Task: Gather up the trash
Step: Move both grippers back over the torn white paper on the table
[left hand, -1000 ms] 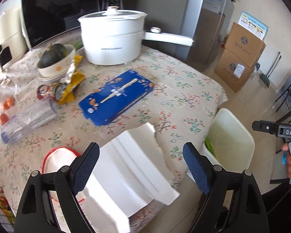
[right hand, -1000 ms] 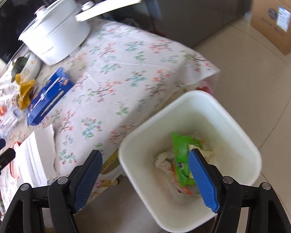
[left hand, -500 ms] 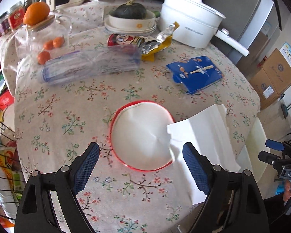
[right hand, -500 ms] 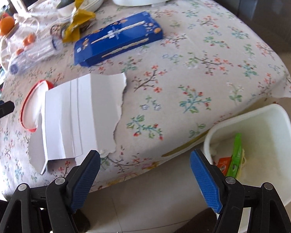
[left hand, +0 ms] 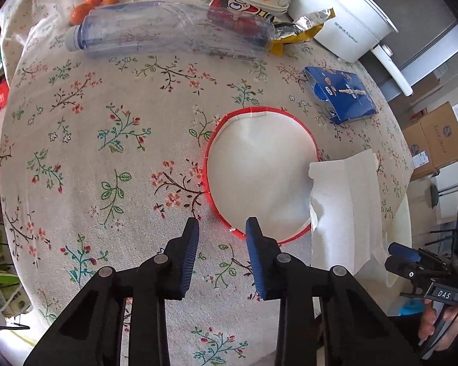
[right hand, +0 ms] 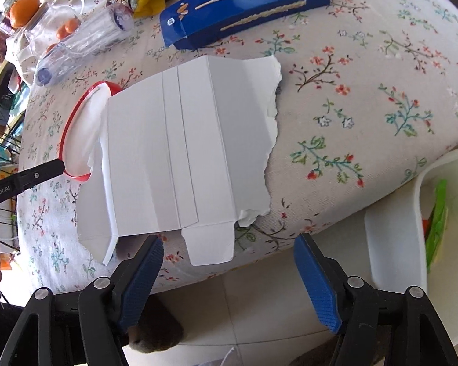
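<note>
A: What do the left gripper's fingers have?
B: Nothing. They stand partly apart, low over the flowered counter, and the right-hand finger tip is at the near rim of the red-edged paper lid.

A: And the right gripper?
B: Spread wide and empty, at the counter's edge, just short of the torn white cardboard. The cardboard's tab hangs over that edge, between the two fingers.

A: How do the lid and cardboard sit?
B: The cardboard overlaps one side of the lid.

A: Farther out?
B: A blue snack box lies beyond the cardboard. Past the lid lie a crushed clear bottle, a yellow wrapper, some small oranges and a white pot.

A: The bin?
B: The white bin stands on the floor beside the counter, with a green wrapper inside.
</note>
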Motion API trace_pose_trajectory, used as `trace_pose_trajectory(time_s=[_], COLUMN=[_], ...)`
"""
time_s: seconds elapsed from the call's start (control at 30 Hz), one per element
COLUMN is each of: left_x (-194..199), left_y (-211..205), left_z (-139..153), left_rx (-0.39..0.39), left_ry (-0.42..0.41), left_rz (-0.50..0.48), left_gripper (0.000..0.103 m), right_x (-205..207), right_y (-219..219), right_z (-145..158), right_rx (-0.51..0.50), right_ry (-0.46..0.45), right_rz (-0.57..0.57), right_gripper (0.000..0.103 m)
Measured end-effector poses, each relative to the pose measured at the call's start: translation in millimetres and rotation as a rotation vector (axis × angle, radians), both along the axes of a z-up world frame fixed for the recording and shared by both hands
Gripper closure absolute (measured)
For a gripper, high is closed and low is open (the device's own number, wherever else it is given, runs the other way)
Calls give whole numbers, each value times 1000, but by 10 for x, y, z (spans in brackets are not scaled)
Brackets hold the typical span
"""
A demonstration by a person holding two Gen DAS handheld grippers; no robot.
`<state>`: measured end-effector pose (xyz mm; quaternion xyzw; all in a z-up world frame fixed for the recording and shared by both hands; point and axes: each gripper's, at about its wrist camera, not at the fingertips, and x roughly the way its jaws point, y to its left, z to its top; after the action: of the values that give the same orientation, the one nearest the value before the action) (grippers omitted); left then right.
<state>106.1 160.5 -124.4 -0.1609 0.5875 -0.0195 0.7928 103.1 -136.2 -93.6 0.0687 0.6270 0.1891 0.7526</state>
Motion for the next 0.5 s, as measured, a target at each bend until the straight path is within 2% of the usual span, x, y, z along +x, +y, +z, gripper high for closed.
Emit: trace_pose_trajectory(time_s=[0.17,0.27,0.3,0.37,0.5], left_x=[40,45,44,44,32], left_y=[-5,6,22,59,137], left_z=[-64,-52,-36,6,111], left_rx=[-6,14,21,26,49], left_ry=[21,18,11,-3,-40], left_rz=[13,23,31,43,64], left_gripper=[85,93,97,101,101], right_x=[23,38,43,47,52], right_y=[115,174,185,212,223], right_z=[-117,-175,-164,-78,119], right_rx=[83,109,113,99,79], right_ry=[55,72,59,5,-87], right_rz=[8,11,8,9,10], right_gripper=[55,81,94,98,101])
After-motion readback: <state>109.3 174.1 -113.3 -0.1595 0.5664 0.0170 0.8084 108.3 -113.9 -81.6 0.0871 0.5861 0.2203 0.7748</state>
